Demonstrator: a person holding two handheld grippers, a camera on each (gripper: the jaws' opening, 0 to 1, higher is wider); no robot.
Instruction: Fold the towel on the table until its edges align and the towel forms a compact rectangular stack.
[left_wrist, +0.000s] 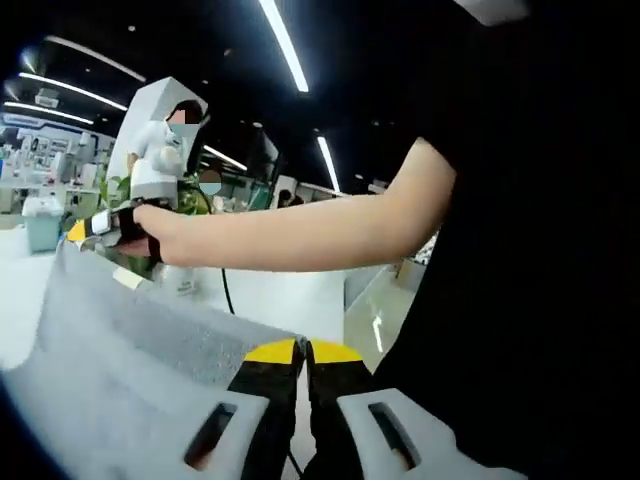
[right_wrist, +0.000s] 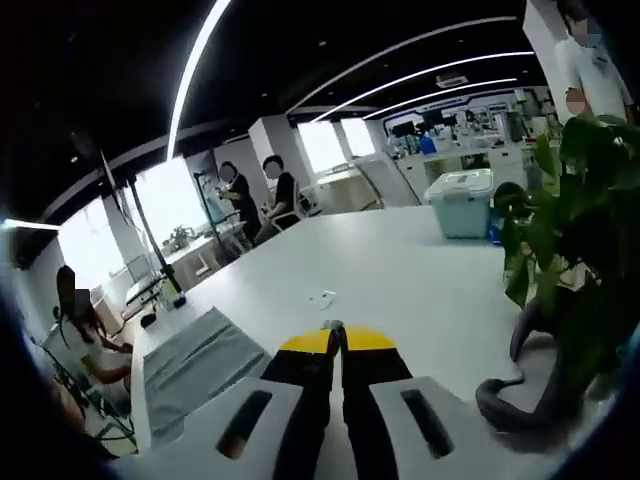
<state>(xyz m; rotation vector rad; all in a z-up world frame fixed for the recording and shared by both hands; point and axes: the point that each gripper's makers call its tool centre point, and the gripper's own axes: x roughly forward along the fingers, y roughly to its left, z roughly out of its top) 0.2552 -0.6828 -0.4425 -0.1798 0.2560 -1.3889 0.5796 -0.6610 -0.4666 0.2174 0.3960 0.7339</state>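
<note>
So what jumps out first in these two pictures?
In the left gripper view, a person's bare arm stretches across the middle, above a grey towel lifted at lower left. In the right gripper view, a leafy plant crowds the right side of a big white table.

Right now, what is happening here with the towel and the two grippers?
A person is folding a grey towel with a gripper in each hand. The left gripper is shut on one edge of the towel, which is lifted off the white table. The right gripper appears shut on the towel too, farther along the edge, with the cloth stretched between them.
</note>
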